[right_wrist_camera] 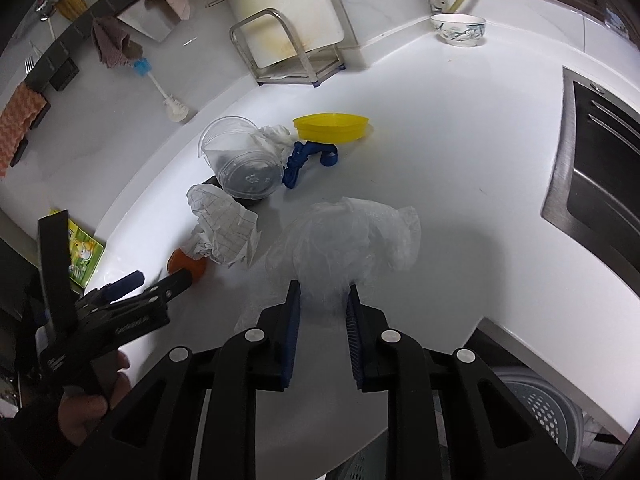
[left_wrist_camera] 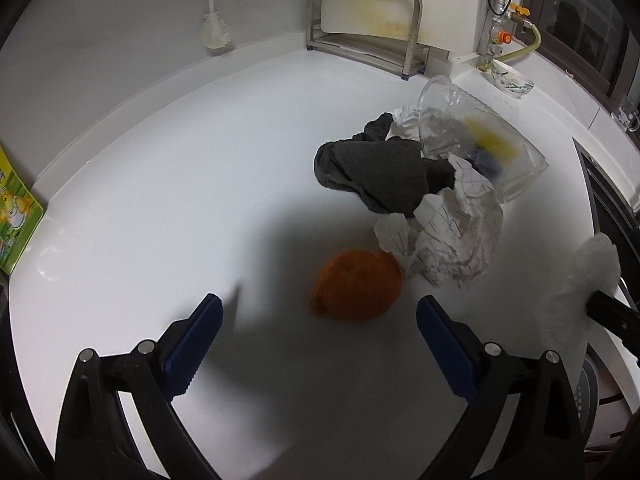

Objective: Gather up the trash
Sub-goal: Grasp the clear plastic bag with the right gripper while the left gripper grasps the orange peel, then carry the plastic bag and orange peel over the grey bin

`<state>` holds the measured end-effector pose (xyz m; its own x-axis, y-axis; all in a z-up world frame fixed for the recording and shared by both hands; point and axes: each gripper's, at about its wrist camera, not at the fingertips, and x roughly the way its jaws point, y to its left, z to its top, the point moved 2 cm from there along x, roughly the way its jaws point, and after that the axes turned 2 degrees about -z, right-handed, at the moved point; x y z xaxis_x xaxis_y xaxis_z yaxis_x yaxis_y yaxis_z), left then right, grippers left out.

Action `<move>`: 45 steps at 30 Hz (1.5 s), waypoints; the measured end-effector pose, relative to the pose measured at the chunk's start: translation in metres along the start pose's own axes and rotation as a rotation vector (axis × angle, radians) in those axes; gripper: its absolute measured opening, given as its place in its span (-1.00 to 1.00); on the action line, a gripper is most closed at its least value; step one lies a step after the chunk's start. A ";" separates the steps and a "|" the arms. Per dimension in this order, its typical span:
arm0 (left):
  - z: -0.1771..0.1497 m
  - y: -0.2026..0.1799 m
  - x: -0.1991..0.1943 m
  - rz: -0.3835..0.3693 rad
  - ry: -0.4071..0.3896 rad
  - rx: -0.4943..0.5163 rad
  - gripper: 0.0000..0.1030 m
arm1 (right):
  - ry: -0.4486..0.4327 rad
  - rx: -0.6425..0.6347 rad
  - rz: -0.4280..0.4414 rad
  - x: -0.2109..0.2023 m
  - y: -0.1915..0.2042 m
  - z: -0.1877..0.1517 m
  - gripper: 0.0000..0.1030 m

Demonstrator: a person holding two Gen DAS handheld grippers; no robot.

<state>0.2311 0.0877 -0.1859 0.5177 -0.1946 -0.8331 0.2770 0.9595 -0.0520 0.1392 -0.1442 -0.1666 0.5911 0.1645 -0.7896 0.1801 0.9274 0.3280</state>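
Your right gripper (right_wrist_camera: 323, 307) pinches a crinkled, translucent plastic bag (right_wrist_camera: 344, 240) over the glossy white counter (right_wrist_camera: 460, 184), while your left gripper (left_wrist_camera: 318, 318) gapes wide and empty just short of a round orange peel (left_wrist_camera: 356, 286) beside crumpled gridded paper (left_wrist_camera: 452, 232).

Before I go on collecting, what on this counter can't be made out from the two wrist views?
- Dark cloth: right wrist view, hidden behind the clear cup.
- Yellow dish: left wrist view, only a blur through the cup.
- Orange object: blurred; unidentifiable.
- Plastic bag in the right gripper: contents unclear.
- Basket: cut off by the counter edge.
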 end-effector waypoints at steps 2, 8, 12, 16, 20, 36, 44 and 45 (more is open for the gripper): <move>0.002 0.001 0.004 0.005 -0.006 0.002 0.85 | -0.001 0.001 0.002 -0.001 0.001 -0.001 -0.59; 0.004 0.002 0.004 -0.021 -0.020 0.005 0.56 | 0.001 0.003 0.008 0.000 0.001 -0.002 -0.59; 0.004 -0.002 0.003 -0.060 -0.023 0.009 0.26 | 0.005 0.012 0.011 0.000 0.001 -0.002 -0.59; 0.002 -0.008 -0.001 -0.089 -0.017 0.012 -0.20 | 0.002 0.013 0.017 -0.002 0.002 -0.002 -0.59; 0.001 -0.009 -0.005 -0.104 -0.010 0.001 -0.44 | -0.001 0.014 0.026 -0.004 0.002 -0.001 -0.59; -0.006 -0.010 -0.043 -0.070 -0.035 -0.017 -0.47 | 0.001 -0.032 0.061 -0.019 0.011 -0.008 -0.59; -0.016 -0.021 -0.060 -0.051 -0.046 -0.029 -0.47 | -0.005 -0.062 0.078 -0.035 0.007 -0.013 -0.59; -0.018 -0.023 -0.063 -0.047 -0.049 -0.033 -0.47 | -0.006 -0.063 0.081 -0.037 0.005 -0.014 -0.59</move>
<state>0.1776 0.0815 -0.1420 0.5438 -0.2481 -0.8017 0.2752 0.9552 -0.1090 0.1068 -0.1408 -0.1429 0.6066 0.2379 -0.7586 0.0815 0.9306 0.3570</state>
